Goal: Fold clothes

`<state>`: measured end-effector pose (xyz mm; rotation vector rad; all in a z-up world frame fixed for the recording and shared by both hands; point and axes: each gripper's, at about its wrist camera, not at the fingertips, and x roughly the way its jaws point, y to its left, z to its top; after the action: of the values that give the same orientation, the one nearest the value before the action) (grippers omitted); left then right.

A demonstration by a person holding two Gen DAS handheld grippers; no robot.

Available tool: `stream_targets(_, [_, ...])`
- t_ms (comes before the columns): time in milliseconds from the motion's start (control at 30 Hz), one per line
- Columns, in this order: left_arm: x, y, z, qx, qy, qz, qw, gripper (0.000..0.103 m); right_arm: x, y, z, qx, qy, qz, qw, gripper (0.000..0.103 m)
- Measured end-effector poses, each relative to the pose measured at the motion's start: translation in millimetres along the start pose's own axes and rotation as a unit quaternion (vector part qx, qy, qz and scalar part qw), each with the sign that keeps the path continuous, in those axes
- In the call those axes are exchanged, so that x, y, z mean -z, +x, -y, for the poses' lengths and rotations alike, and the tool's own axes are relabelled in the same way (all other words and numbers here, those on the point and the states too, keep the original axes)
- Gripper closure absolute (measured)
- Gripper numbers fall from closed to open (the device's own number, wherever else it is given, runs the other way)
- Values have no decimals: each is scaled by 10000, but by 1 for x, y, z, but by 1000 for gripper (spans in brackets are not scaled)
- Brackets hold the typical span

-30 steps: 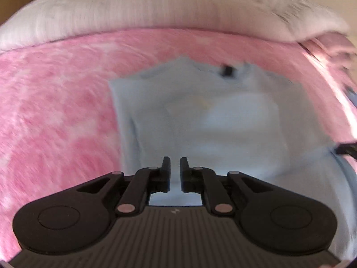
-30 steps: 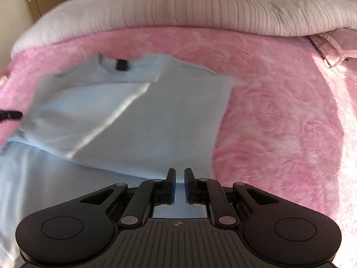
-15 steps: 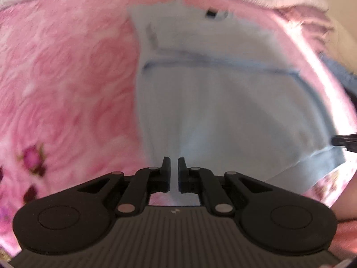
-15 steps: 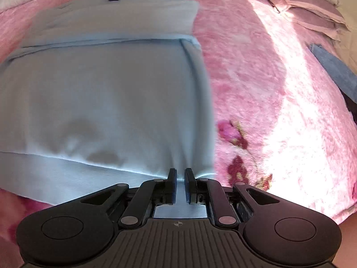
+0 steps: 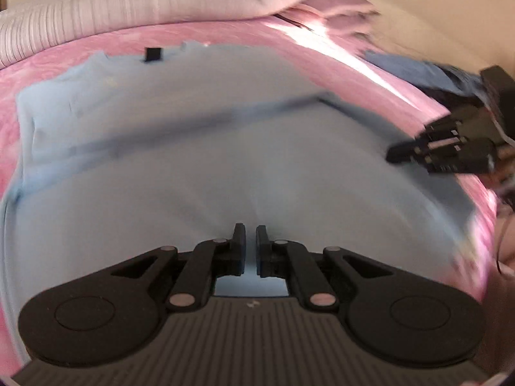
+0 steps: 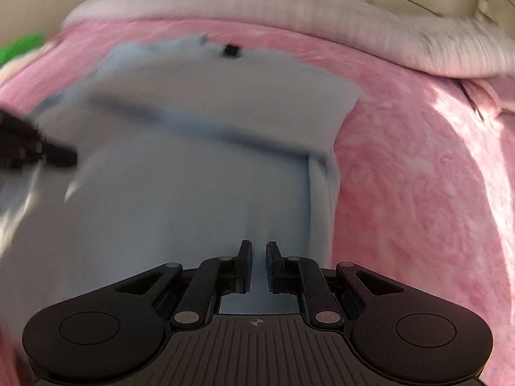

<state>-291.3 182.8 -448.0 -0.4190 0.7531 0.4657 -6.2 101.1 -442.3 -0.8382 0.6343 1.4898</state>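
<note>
A light blue shirt (image 5: 199, 148) lies on the pink blanket (image 5: 64, 48), collar with a black tag (image 5: 152, 54) at the far end; it also shows in the right wrist view (image 6: 193, 160), tag (image 6: 231, 50) far. My left gripper (image 5: 250, 238) is shut on the shirt's near hem, and cloth rises to its jaws. My right gripper (image 6: 258, 254) is shut on the near hem by the shirt's right edge. Each gripper shows in the other's view: the right one (image 5: 450, 148), the left one (image 6: 35, 154). A fold line crosses the shirt.
A white ribbed duvet (image 5: 128, 3) is bunched along the far side of the bed, also in the right wrist view (image 6: 322, 9). A darker blue garment (image 5: 412, 67) lies at the right edge. Something green (image 6: 19, 46) lies at the far left.
Both grippers, still shut on the hem, have lifted it and carried it toward the collar. The views have tilted up, so the duvet shows again. The grippers are closer together.
</note>
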Motion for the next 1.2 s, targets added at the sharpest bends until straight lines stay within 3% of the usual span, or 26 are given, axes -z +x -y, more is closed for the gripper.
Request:
stream_targets(133, [53, -37, 22, -253, -107, 239, 9993, 100, 56, -38, -5, 36, -142, 176, 9997, 92])
stream_targets(233, [76, -62, 29, -512, -651, 555, 9950, 100, 85, -63, -16, 191, 222, 529, 9982, 92])
stream_targets(300, [84, -75, 33, -693, -1277, 533, 9880, 100, 86, -73, -28, 521, 344, 620, 9961, 92])
stream_targets(367, [84, -90, 41, -951, -1474, 600, 9827, 100, 80, -88, -40, 674, 476, 521, 9952, 92])
stream_targets(467, [83, -106, 55, -1496, -1516, 535, 9756, 100, 83, -117, -40, 203, 1181, 819, 9894, 90])
stream_targets(500, [87, -115, 62, -1634, -1567, 472, 9729, 99, 87, -125, -41, 92, 1452, 875, 9855, 82])
stream_targets(533, [92, -122, 68, -1754, -1581, 440, 9707, 99, 91, -132, -42, 50, 1686, 881, 9817, 68])
stream_targets(600, [100, -133, 84, -2015, -1563, 360, 9663, 94, 100, -144, -48, 68, 2073, 865, 9744, 54])
stream_targets(800, [104, -141, 134, -2465, -1467, 311, 9575, 81, 120, -163, -80, 177, 2401, 534, 9691, 52])
stream_targets(867, [103, -145, 150, -2508, -1405, 387, 9570, 71, 121, -170, -92, 296, 2319, 494, 9710, 52])
stream_targets(1000, [103, -158, 177, -2603, -1253, 525, 9559, 71, 124, -189, -114, 504, 2080, 724, 9741, 51])
stream_targets(1200, [107, -177, 206, -2739, -1097, 708, 9529, 69, 130, -211, -130, 491, 1896, 945, 9761, 51])
